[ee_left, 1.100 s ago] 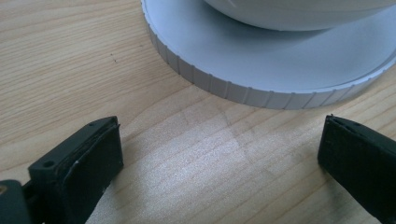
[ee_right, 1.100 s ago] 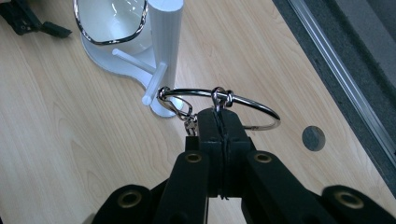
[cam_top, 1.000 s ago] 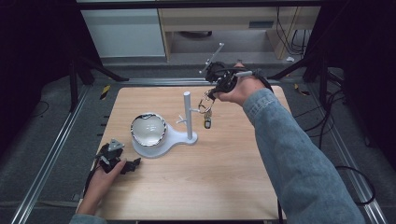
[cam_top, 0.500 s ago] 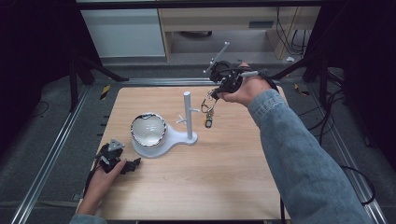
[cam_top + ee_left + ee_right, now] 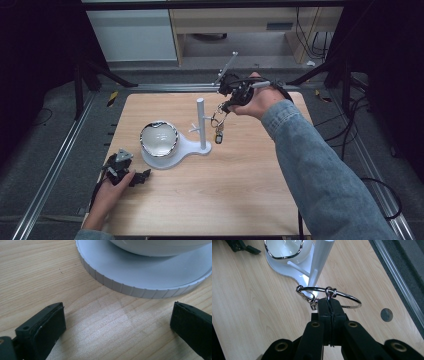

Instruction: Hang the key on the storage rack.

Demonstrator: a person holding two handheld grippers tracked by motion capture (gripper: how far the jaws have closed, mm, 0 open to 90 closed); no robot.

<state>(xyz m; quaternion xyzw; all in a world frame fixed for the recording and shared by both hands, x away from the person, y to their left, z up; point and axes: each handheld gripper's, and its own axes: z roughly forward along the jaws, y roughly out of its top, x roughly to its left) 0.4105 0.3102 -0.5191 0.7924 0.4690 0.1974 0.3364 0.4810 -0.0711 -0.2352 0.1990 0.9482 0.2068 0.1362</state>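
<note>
While the right gripper (image 5: 329, 305) clamps the key ring (image 5: 342, 296), it likely swings loosely; the left gripper (image 5: 117, 322) rests gaping.

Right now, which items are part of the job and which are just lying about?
In play, likely:
key ring with its dangling tag, pinched by the right gripper
white stand with side pegs

Idle:
glossy bowl on the stand's base
left gripper, open, resting on the wooden table
</note>
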